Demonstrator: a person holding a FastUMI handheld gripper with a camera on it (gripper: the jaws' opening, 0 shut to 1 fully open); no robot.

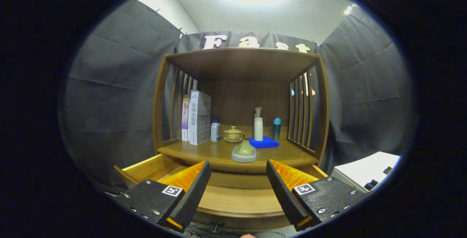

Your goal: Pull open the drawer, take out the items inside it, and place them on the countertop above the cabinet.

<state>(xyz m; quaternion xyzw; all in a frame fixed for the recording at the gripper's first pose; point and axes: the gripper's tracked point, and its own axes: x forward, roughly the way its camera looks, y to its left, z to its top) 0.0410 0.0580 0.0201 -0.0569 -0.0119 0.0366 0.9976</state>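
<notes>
A wooden cabinet (240, 62) stands ahead with its drawer (237, 201) pulled out toward me, below the countertop (284, 154). What I see of the drawer's inside is bare wood between my fingers. My gripper (238, 174) hovers above the pulled-out drawer, open, nothing between its fingers. On the countertop's front edge, just beyond the fingers, rests a small olive pear-shaped item on a grey pad (244, 151). Further back lie a blue cloth (264, 142), a white pump bottle (258, 125), a lidded ceramic cup (232, 134), a small white bottle (215, 130) and a blue tube (277, 129).
Books (199, 117) stand at the countertop's left against slatted side walls. The shelf roof hangs low over the countertop. A white box (368, 170) sits to the right of the cabinet. Cables (215, 230) lie on the floor below the drawer front.
</notes>
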